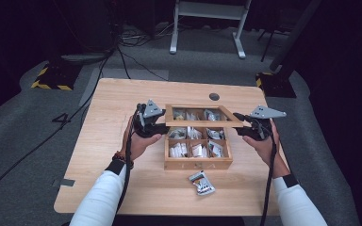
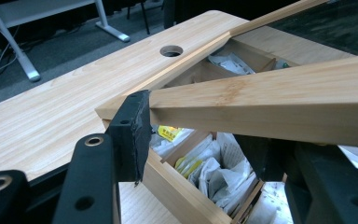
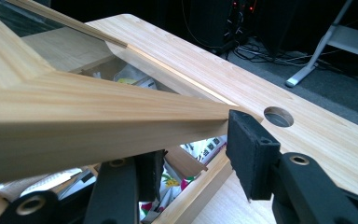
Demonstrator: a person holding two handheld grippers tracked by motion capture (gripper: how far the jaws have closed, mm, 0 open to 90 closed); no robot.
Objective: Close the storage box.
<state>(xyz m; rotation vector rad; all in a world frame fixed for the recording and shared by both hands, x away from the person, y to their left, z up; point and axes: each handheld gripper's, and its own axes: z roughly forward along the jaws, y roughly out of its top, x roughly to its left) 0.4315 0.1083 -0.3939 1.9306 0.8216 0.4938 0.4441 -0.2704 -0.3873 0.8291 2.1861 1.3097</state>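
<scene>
High view showed left tool (image 1: 158, 121) and right tool (image 1: 243, 123) each clamped on the raised lid (image 1: 202, 123) of the wooden box (image 1: 197, 163), mid-desk (image 1: 122, 99); loose packet (image 1: 201, 182) near front edge.

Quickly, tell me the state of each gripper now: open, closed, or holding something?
Left gripper: closed on the left front corner of the box lid, which is partly raised.
Right gripper: closed on the lid's right front corner.
</scene>
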